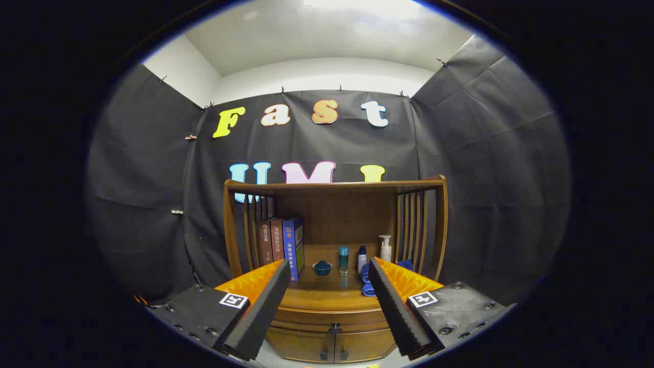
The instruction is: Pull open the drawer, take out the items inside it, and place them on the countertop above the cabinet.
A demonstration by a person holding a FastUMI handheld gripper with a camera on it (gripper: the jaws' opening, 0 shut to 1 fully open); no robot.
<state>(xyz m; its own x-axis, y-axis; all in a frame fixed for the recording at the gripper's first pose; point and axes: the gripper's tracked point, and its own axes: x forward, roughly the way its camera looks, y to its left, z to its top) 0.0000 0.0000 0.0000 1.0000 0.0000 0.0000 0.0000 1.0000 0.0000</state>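
A wooden cabinet [334, 312] stands ahead, beyond my fingers. Its drawer [332, 319] sits closed under the countertop [327, 294], with a small dark knob [334, 327] in the middle. Below the drawer are two cabinet doors [334, 347] with small handles. My gripper [329, 271] is open, the fingers wide apart and holding nothing, some way back from the cabinet. The drawer's contents are hidden.
On the countertop stand three books [281, 245] at the left, a small teal lidded bowl [322, 267], a teal bottle [344, 259], a white bottle with a dark cap [361, 258], a white pump bottle [386, 249] and a blue cloth [366, 281]. Slatted wooden sides and a top rail enclose the counter.
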